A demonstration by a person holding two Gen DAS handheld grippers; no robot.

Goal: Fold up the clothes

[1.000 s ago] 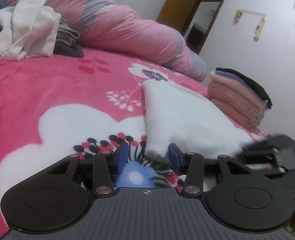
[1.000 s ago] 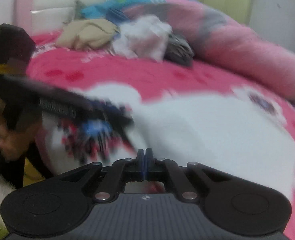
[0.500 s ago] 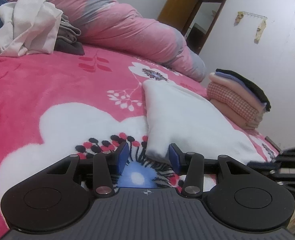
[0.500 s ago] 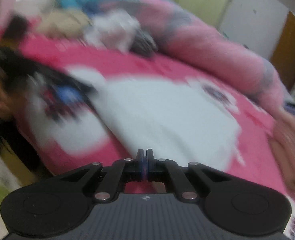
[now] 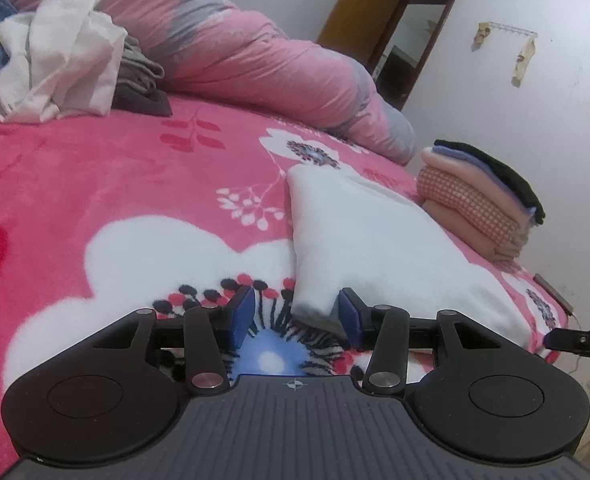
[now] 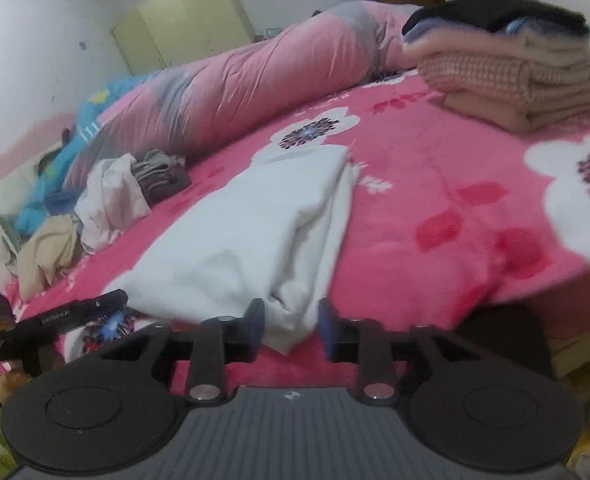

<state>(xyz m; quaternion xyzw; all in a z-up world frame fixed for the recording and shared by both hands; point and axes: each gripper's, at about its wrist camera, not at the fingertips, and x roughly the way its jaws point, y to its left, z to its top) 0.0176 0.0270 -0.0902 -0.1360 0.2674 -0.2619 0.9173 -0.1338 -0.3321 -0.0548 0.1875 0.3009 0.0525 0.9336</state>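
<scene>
A white garment (image 5: 375, 240), folded into a long strip, lies flat on the pink flowered blanket (image 5: 95, 180). My left gripper (image 5: 295, 316) is open at its near corner; the cloth sits beside the right pad (image 5: 349, 318) with a gap to the left one. At the strip's other near corner (image 6: 291, 324) my right gripper (image 6: 291, 322) has its jaws opening, the corner between the pads with nothing pressing on it. The garment (image 6: 255, 220) runs away from it up the bed. Each gripper shows at the edge of the other's view: right gripper (image 5: 575, 340), left gripper (image 6: 75, 312).
A stack of folded clothes (image 5: 483, 200) (image 6: 507, 72) sits on the bed corner beyond the garment. A heap of unfolded clothes (image 5: 55, 72) (image 6: 107, 200) lies at the head end beside a rolled pink duvet (image 5: 255, 52). The bed edge (image 6: 515, 300) drops off at right.
The right gripper has swung rightward along the bed's front edge to the garment's other corner, and its jaws went from shut to apart. The left gripper has stayed put.
</scene>
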